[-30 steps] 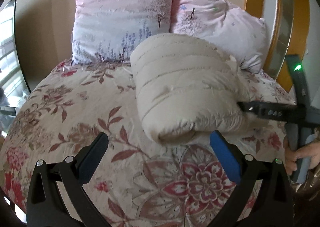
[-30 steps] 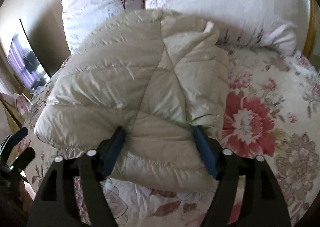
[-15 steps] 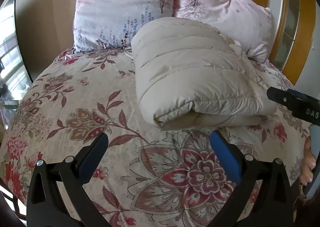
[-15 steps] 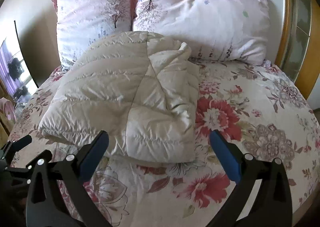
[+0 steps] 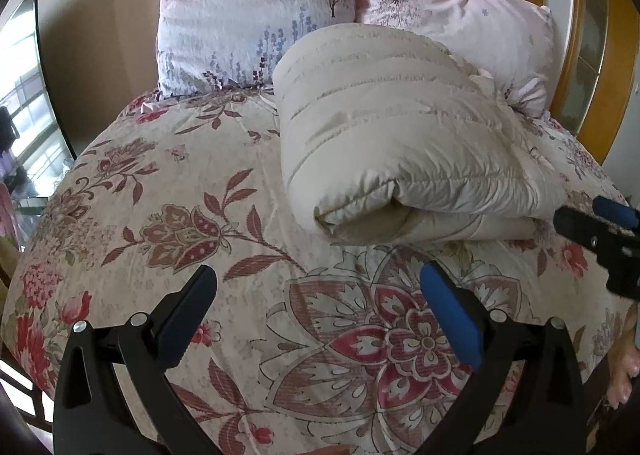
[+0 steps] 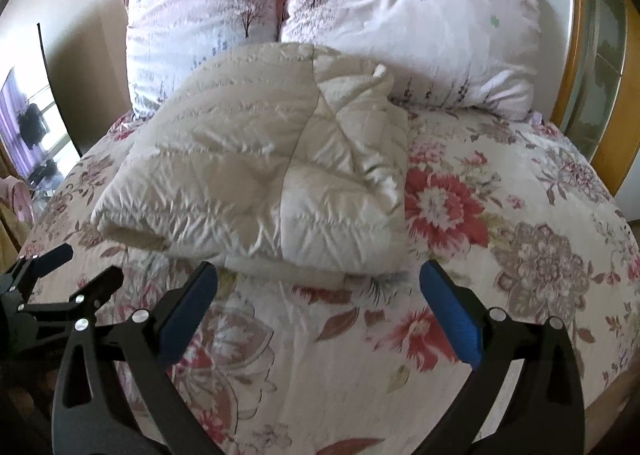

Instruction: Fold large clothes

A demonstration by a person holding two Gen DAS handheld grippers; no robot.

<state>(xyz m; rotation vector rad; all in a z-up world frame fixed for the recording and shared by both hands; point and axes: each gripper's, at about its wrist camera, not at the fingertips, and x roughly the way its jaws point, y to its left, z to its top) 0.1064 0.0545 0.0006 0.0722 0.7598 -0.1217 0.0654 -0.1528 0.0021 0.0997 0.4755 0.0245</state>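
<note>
A cream quilted down coat (image 5: pixel 400 143) lies folded into a thick bundle on the floral bedspread (image 5: pixel 180 195), its far end resting against the pillows. In the right wrist view the same folded coat (image 6: pixel 272 183) fills the middle of the bed. My left gripper (image 5: pixel 318 283) is open over the bedspread, short of the bundle's near fold, with nothing between its fingers. My right gripper (image 6: pixel 318 283) is open too, just in front of the coat's near edge and clear of it. Each gripper shows at the edge of the other's view.
Two pink pillows (image 5: pixel 256 11) (image 6: pixel 416 43) lean on the wall behind the coat. A wooden headboard frame (image 5: pixel 616 67) stands at the right. A window and dark frame (image 5: pixel 28 103) are at the left. A hand (image 5: pixel 624 363) shows at the lower right edge.
My right gripper let go of the coat's edge, opened wide and drew back towards the bed's near side. The coat settled flat. The left gripper stayed open and tilted slightly.
</note>
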